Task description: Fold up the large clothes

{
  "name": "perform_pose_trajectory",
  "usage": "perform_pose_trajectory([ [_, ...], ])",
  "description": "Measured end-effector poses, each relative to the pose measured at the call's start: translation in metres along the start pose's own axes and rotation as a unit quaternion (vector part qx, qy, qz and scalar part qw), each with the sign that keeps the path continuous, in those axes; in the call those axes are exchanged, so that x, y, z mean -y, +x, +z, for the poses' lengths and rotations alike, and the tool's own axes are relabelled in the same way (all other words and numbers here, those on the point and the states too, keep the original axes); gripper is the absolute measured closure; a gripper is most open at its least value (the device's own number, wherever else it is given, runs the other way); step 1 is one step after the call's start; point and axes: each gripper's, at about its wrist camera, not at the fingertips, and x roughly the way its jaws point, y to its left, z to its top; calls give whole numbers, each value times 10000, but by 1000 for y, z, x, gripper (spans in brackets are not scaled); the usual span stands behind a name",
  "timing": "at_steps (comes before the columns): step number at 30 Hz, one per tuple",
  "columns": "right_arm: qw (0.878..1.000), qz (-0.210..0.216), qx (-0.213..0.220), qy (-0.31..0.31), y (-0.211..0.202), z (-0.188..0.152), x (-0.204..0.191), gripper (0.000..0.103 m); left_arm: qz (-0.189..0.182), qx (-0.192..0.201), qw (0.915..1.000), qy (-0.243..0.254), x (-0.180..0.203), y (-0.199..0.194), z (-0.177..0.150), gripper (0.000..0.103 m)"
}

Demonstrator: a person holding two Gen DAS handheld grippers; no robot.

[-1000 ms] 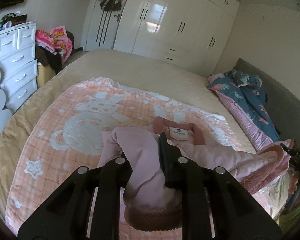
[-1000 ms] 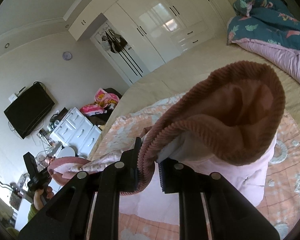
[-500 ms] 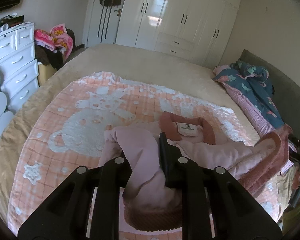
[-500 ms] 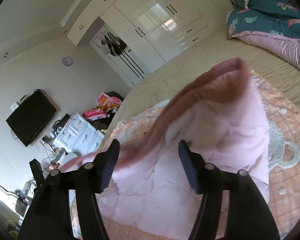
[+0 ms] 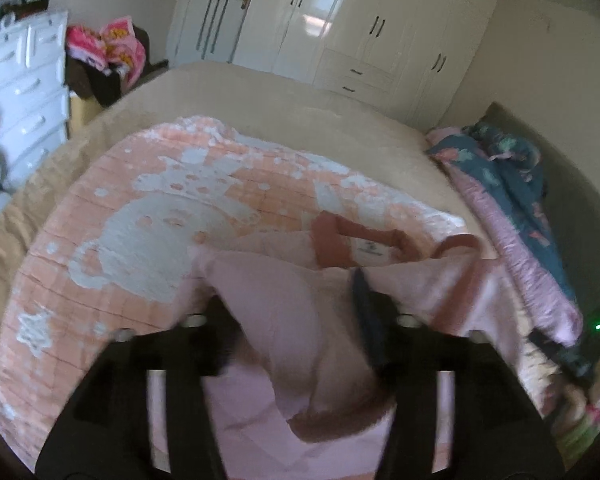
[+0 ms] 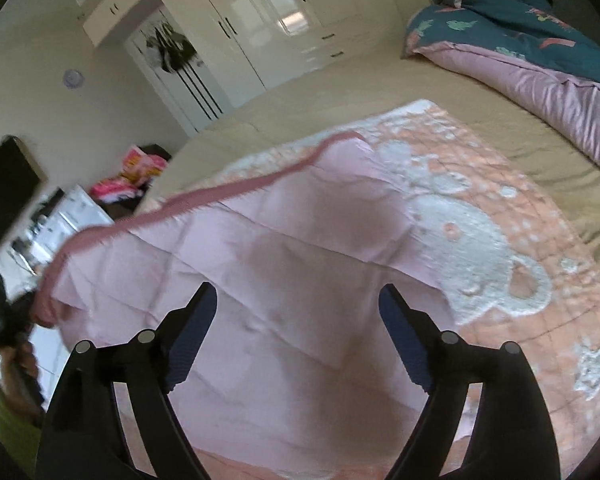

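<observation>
The left view is smeared by motion blur: the pink garment point(image 5: 308, 320) and the left gripper point(image 5: 288, 300) are seen only softly, and the print on the collar label point(image 5: 370, 249) cannot be read. At the right view's left edge, a hand point(image 6: 18, 356) is blurred and cut off.

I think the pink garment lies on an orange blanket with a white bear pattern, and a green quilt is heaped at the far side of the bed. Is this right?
Not quite. The heaped quilt is dark teal with a pink underside, not green; the right wrist view shows it clearly. The rest holds: the pink garment lies on the orange blanket with a white bear pattern.
</observation>
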Motion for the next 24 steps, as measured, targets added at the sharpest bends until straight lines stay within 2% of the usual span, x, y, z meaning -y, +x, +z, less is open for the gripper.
perform_pose_trajectory([
  [2,10000,-67,-41,-16,2,-6,8,20,-150,61,9999,-9,4,-5,1,16],
  [3,9999,-99,-56,-17,3,-6,10,20,32,174,9998,124,9,-10,1,12],
  [5,9999,-127,-54,-22,3,-9,13,20,196,294,9988,340,16,-17,2,12],
  [8,9999,-142,-36,-52,-1,-13,15,18,144,384,9986,329,17,-28,3,11],
  [17,9978,-234,164,-590,-34,-24,3,10,656,580,9952,446,3,-52,-5,9],
  [24,9952,-285,365,-865,-59,-28,-1,7,1059,422,9913,651,-11,-49,-24,9],
])
